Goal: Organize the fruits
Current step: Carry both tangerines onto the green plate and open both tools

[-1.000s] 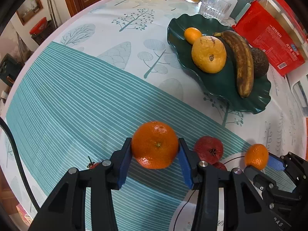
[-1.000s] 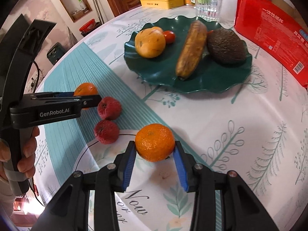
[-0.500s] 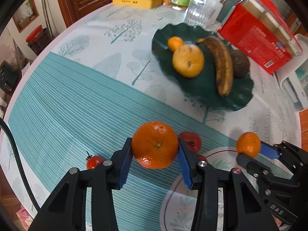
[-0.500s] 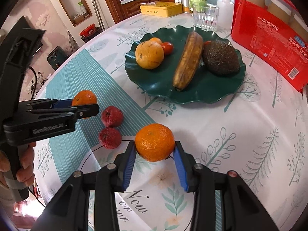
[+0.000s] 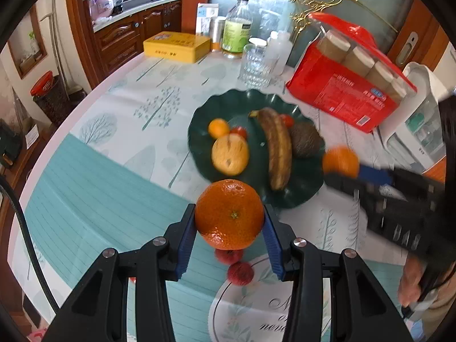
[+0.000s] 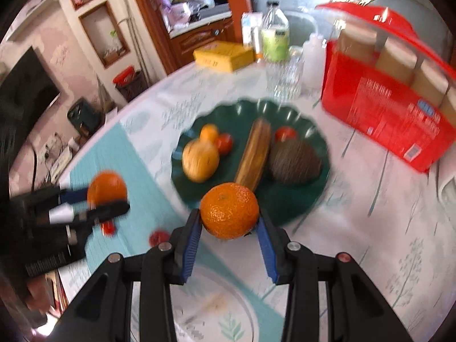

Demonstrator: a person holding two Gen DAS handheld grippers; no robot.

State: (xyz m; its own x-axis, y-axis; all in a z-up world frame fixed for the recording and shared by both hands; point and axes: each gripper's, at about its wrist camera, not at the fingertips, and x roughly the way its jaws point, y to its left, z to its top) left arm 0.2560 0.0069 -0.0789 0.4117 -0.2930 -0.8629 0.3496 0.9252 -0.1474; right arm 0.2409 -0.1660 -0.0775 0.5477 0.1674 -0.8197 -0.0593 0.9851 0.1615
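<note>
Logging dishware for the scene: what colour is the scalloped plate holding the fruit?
Dark green scalloped plate, clearest in the left wrist view.

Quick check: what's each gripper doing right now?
Left gripper: closed on a tangerine.
Right gripper: closed on another tangerine.

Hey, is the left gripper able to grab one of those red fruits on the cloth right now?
Probably not: the left gripper is already shut on an orange, so nothing else fits between its fingers. The red fruits lie below it.
</note>
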